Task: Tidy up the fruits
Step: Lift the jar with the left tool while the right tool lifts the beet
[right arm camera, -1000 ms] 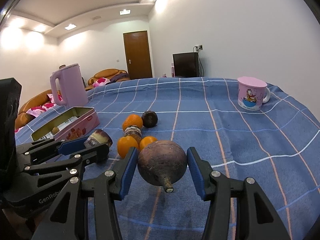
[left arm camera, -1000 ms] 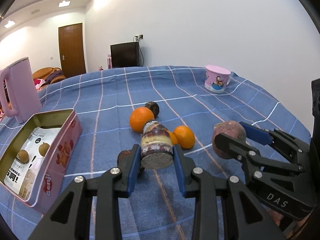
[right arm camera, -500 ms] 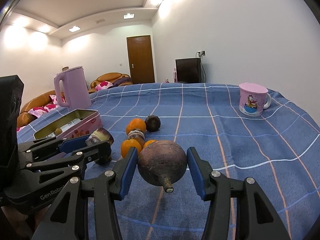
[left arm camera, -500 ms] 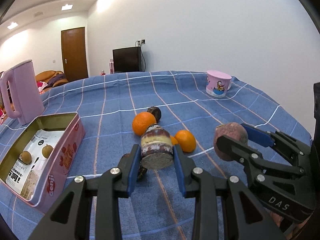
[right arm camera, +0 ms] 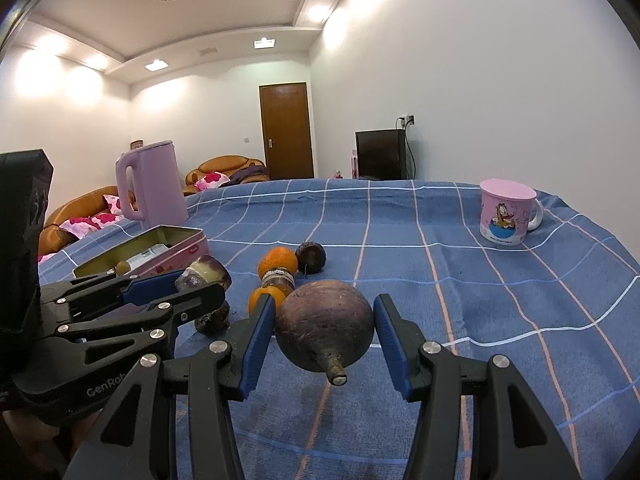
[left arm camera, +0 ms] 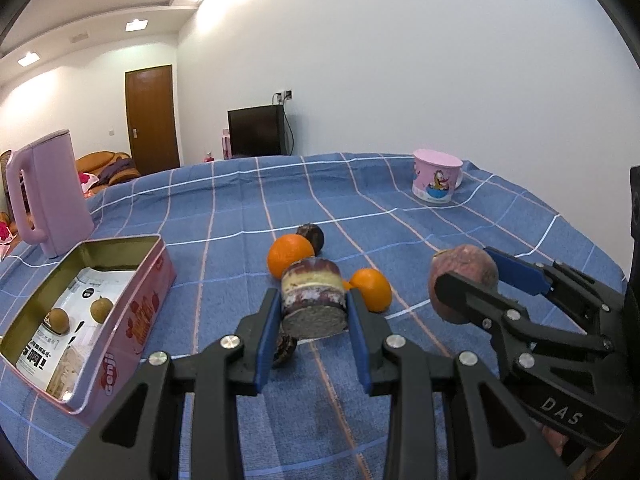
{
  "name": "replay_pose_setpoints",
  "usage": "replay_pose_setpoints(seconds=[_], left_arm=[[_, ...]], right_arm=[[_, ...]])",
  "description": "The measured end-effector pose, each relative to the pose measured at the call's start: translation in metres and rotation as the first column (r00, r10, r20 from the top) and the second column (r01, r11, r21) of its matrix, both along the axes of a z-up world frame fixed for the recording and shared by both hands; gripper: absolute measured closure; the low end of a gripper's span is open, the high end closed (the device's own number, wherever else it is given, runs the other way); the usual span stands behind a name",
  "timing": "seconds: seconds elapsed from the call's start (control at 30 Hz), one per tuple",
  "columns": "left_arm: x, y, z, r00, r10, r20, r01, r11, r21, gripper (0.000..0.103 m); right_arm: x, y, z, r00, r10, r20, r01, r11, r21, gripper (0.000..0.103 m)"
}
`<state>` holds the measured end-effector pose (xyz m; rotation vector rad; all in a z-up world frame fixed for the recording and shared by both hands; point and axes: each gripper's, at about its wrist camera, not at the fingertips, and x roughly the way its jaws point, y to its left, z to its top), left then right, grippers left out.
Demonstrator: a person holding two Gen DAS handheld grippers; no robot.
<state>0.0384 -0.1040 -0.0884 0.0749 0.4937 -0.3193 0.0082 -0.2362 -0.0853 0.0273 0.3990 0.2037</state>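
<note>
My left hand-held gripper (left arm camera: 313, 314) grasps a cut purple fruit piece (left arm camera: 313, 298) above the desk (left arm camera: 400, 200) middle; it seems light but soft. My right hand-held gripper (right arm camera: 324, 336) clenches a round, firm, smooth-skinned purple fruit (right arm camera: 324, 324) at its widest part.

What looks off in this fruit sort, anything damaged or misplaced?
One oddity: the piece in the left gripper is a cut fruit chunk, flat pale cut face toward the camera, not whole like the round fruit in the right gripper. The pink tin also holds a printed packet beside two small brown fruits.
</note>
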Motion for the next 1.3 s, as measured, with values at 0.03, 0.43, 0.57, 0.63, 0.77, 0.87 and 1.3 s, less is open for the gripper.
replay_pose_setpoints(seconds=[0.03, 0.43, 0.57, 0.63, 0.77, 0.87, 1.3], left_arm=[[0.0, 0.0, 0.0, 1.0, 0.0, 0.003, 0.0, 1.0, -0.001, 0.068], [-0.006, 0.002, 0.003, 0.999, 0.002, 0.047, -0.001, 1.0, -0.006, 0.068], [-0.007, 0.003, 0.003, 0.998, 0.004, 0.059, -0.003, 1.0, -0.007, 0.068], [-0.008, 0.003, 0.004, 0.998, 0.006, 0.066, -0.006, 1.0, -0.007, 0.068], [-0.011, 0.002, 0.005, 0.996, 0.009, 0.091, -0.009, 1.0, -0.002, 0.068], [-0.012, 0.003, 0.007, 0.995, 0.012, 0.103, -0.013, 1.0, 0.0, 0.068], [-0.02, 0.005, 0.015, 0.984, 0.039, 0.171, -0.041, 0.999, 0.008, 0.068]], right_arm=[[-0.001, 0.0, 0.0, 1.0, 0.0, 0.002, 0.0, 1.0, 0.0, 0.05], [-0.009, 0.001, 0.001, 0.999, 0.011, 0.05, -0.011, 1.0, -0.002, 0.05], [-0.01, 0.003, 0.002, 0.998, 0.012, 0.063, -0.012, 1.0, -0.013, 0.05], [-0.011, 0.004, 0.002, 0.997, 0.013, 0.07, -0.012, 1.0, -0.013, 0.05], [-0.012, 0.003, 0.002, 0.997, 0.016, 0.081, -0.016, 1.0, -0.01, 0.05], [-0.013, 0.002, 0.003, 0.996, 0.019, 0.091, -0.018, 1.0, -0.006, 0.05], [-0.02, 0.001, 0.004, 0.989, 0.034, 0.14, -0.034, 0.999, -0.006, 0.05]])
